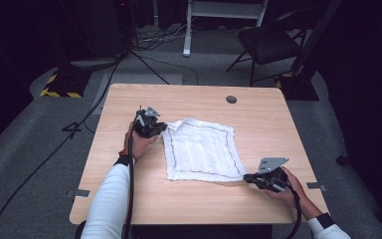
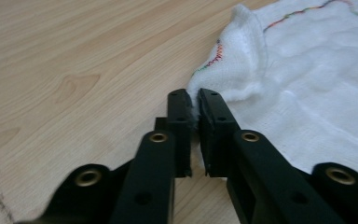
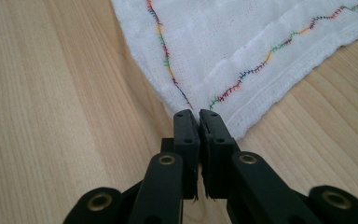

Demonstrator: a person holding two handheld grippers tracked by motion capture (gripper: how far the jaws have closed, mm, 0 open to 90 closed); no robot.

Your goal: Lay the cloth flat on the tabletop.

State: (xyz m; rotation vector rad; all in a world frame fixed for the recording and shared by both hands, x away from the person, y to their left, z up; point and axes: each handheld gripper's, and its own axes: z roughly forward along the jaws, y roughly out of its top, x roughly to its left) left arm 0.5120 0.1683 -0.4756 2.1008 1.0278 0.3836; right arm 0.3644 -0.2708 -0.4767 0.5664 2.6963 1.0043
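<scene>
A white cloth (image 1: 201, 149) with a coloured stitched border lies spread flat on the wooden table (image 1: 263, 119). At the cloth's far left corner is my left gripper (image 1: 165, 127). In the left gripper view its jaws (image 2: 195, 93) stand a narrow gap apart, and the bunched, turned-up corner of the cloth (image 2: 242, 56) sits between the tips. My right gripper (image 1: 245, 177) is at the near right corner. In the right gripper view it (image 3: 195, 112) is shut on that corner of the cloth (image 3: 223, 42), right where the two stitch lines meet.
A round cable hole (image 1: 231, 99) is near the table's far edge. Beyond the table, a black chair (image 1: 268, 42) stands on the grey floor (image 1: 30, 149) and cables (image 1: 54, 149) run across it. Bare wood surrounds the cloth on all sides.
</scene>
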